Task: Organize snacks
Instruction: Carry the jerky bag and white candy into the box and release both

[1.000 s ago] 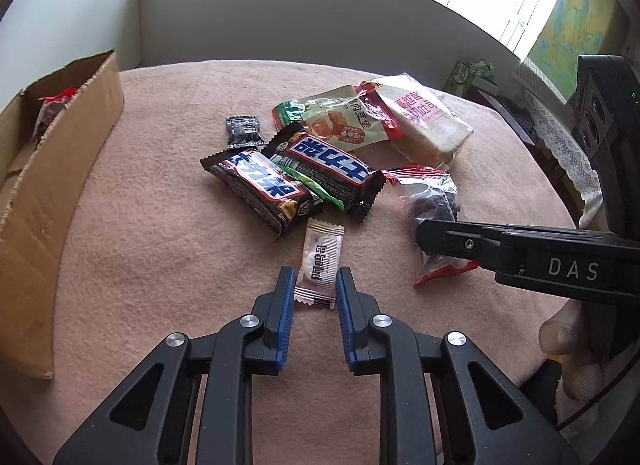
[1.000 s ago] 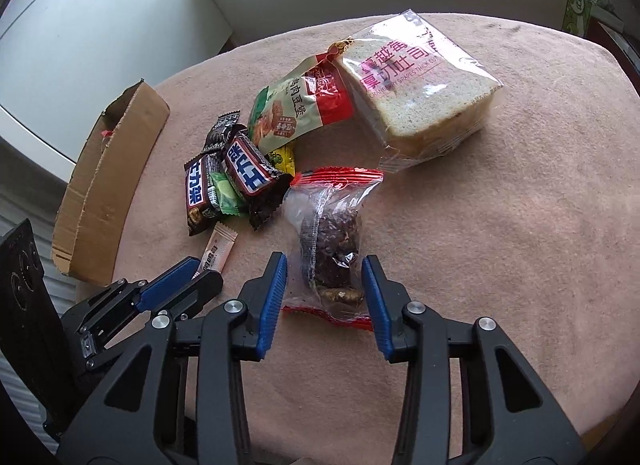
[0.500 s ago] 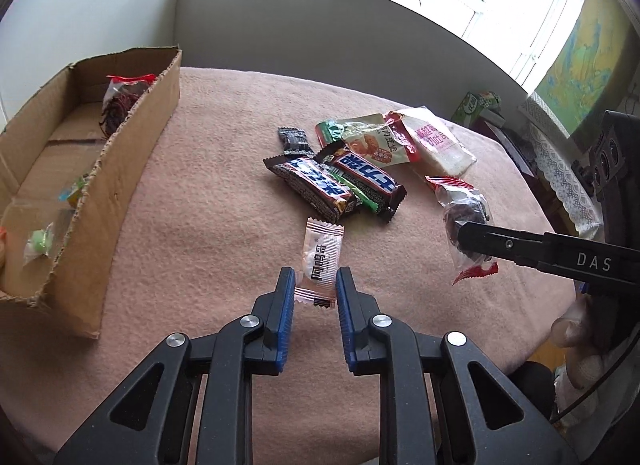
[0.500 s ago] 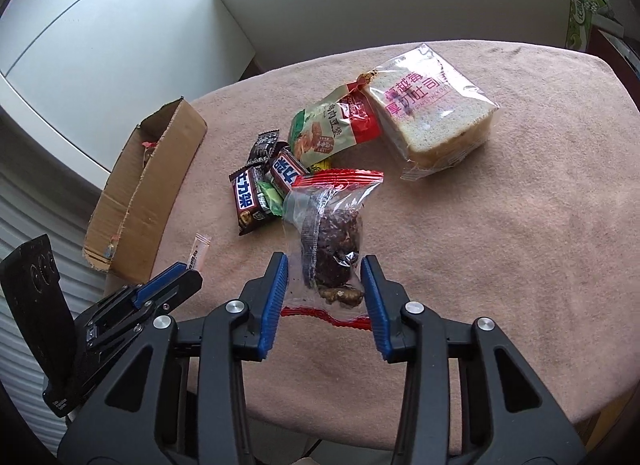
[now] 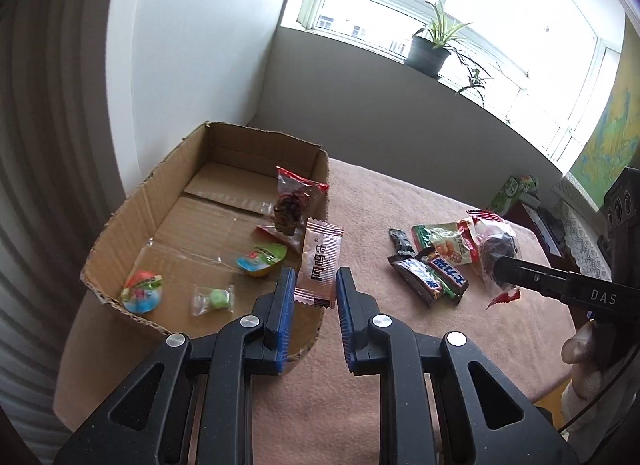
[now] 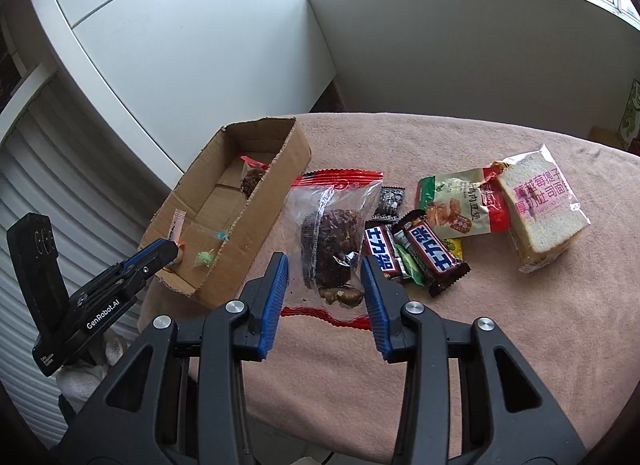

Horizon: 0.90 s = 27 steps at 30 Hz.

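Note:
My left gripper [image 5: 315, 285] is shut on a small pale pink sachet [image 5: 320, 261] and holds it in the air above the near right corner of the open cardboard box [image 5: 132, 205]. The box holds several small snacks, among them a clear red-edged bag [image 5: 291, 205]. My right gripper [image 6: 324, 277] is shut on a clear red-edged bag of dark snack [image 6: 332, 233], lifted above the table, right of the box [image 6: 280, 181]. The left gripper also shows in the right wrist view [image 6: 168, 251], at the box's near end.
A pile of snacks lies on the pink tablecloth [image 6: 520, 325]: two chocolate bars [image 6: 432, 253], a small dark candy [image 6: 390, 201], a green and red packet [image 6: 460, 205] and a bagged bread slice [image 6: 540, 205]. The table edge is close in front of both grippers.
Both grippers have risen and swung left toward the box. The sachet has gone from the cloth to above the box's corner. The dark snack bag has been lifted off the table.

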Each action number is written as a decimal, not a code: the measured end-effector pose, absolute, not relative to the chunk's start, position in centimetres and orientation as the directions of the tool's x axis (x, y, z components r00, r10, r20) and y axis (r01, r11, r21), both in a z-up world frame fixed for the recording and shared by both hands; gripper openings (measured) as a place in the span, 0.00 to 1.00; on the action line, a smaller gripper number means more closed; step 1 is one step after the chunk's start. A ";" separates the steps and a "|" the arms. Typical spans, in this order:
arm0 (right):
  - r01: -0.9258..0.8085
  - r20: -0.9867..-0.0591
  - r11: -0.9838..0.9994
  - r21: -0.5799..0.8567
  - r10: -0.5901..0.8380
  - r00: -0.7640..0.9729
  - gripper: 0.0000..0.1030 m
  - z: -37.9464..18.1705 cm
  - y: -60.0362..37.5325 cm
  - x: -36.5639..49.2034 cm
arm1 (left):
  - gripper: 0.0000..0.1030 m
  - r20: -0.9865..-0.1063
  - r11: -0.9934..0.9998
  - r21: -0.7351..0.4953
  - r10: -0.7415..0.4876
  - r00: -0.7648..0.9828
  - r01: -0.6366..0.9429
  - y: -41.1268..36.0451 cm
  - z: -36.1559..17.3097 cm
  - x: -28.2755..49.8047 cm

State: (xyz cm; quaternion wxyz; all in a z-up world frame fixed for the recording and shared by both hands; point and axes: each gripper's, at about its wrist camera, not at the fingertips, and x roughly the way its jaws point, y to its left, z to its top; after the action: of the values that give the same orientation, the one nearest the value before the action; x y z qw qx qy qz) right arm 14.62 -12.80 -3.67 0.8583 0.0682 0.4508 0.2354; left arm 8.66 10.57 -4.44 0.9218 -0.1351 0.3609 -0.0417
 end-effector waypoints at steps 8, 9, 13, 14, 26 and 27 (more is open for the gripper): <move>-0.453 -0.729 0.833 0.318 0.520 0.444 0.39 -3.2 -5.2 16.2 | 0.19 -0.665 0.959 -0.253 -0.077 0.743 -0.127 15.7 -4.9 9.4; -0.464 -0.734 0.827 0.318 0.524 0.432 0.39 -3.4 -4.2 16.4 | 0.19 -0.667 0.958 -0.250 -0.068 0.742 -0.137 16.0 -5.0 9.6; -0.496 -0.747 0.803 0.329 0.543 0.383 0.39 -4.6 -1.0 17.1 | 0.19 -0.673 0.952 -0.255 -0.051 0.738 -0.167 17.5 -5.4 10.3; -0.501 -0.751 0.801 0.326 0.542 0.377 0.39 -5.0 -0.2 17.3 | 0.19 -0.674 0.950 -0.256 -0.045 0.738 -0.176 17.9 -5.5 10.3; -0.506 -0.755 0.808 0.301 0.526 0.391 0.69 -6.1 1.6 18.1 | 0.29 -0.668 0.942 -0.252 -0.005 0.745 -0.220 19.0 -5.4 10.0; -0.499 -0.753 0.812 0.303 0.525 0.396 0.69 -6.0 1.2 18.2 | 0.29 -0.666 0.941 -0.258 -0.008 0.746 -0.221 19.0 -5.3 9.9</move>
State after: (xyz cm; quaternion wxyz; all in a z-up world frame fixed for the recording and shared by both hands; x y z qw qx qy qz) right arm 18.16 1.21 -6.01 0.8354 0.0140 0.4561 0.3064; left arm 9.93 19.03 -5.33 0.9202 -0.1623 0.3514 0.0578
